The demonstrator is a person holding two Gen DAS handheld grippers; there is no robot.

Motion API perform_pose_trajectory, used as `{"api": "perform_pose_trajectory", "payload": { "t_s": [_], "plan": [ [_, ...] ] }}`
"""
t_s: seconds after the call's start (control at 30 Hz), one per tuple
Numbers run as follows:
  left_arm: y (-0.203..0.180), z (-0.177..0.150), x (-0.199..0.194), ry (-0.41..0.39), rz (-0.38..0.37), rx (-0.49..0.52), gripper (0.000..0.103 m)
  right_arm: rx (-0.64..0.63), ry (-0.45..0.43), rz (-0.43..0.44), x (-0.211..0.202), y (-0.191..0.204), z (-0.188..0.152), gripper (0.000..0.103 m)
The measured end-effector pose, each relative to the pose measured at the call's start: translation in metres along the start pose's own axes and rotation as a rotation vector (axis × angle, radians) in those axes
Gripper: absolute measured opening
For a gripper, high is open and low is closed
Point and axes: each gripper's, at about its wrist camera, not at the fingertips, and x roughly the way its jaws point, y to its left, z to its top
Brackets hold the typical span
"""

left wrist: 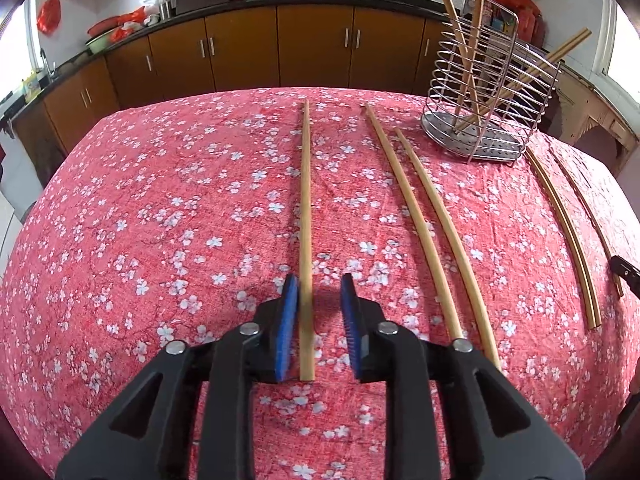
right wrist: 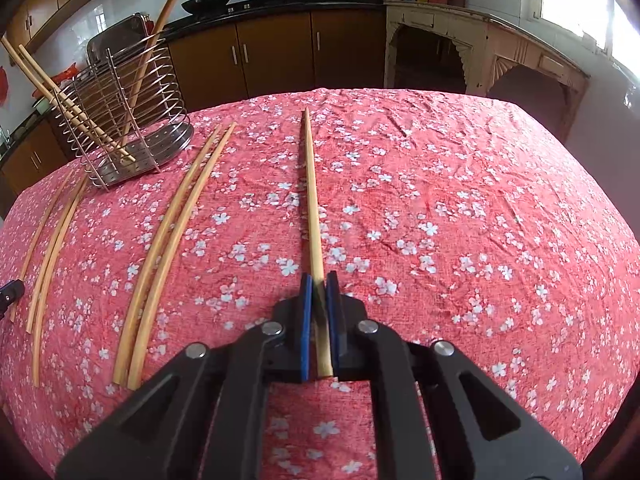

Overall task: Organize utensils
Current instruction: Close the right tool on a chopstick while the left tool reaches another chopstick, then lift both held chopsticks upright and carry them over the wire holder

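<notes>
Here's the table in its pink flowered cloth (left wrist: 160,208), and the landmark is the wire utensil rack (left wrist: 488,120) standing at its far side. Count the chopsticks: in the left wrist view, four stand tilted inside the rack, two in each compartment. On the cloth nearer the camera than the rack lies a loose pair (left wrist: 420,216), side by side; one pair more (left wrist: 568,232) lies on the rack's right.

Left gripper (left wrist: 319,292): a single chopstick (left wrist: 306,216) runs between its blue pads, touching the left pad, with a clear gap to the right one — jaws narrow but not clamped. That stick lies flat on the cloth, well left of the rack.

Right gripper (right wrist: 319,288): closed tight on another single chopstick (right wrist: 313,200), both pads pressing its near end, tip pointing away, well right of the rack.
</notes>
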Motion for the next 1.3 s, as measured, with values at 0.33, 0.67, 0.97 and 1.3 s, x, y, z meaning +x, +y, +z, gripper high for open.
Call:
{"api": "perform_pose_trajectory", "payload": {
  "t_s": [0.33, 0.67, 0.97, 1.3],
  "plan": [
    [-0.005, 0.002, 0.004, -0.017, 0.043, 0.012, 0.012, 0.005, 0.001, 0.008, 0.0, -0.001, 0.001, 0.009],
    [0.016, -0.002, -0.017, -0.053, 0.012, -0.023, 0.007, 0.004, -0.06, 0.027, -0.022, -0.009, -0.001, 0.008],
    [0.028, 0.005, -0.07, -0.209, -0.046, -0.032, 0.007, -0.024, -0.206, 0.011, -0.069, -0.011, 0.008, 0.008],
    [0.029, 0.028, -0.126, -0.394, -0.066, -0.051, 0.007, -0.015, -0.412, 0.068, -0.126, -0.015, 0.03, 0.008]
  ]
}}
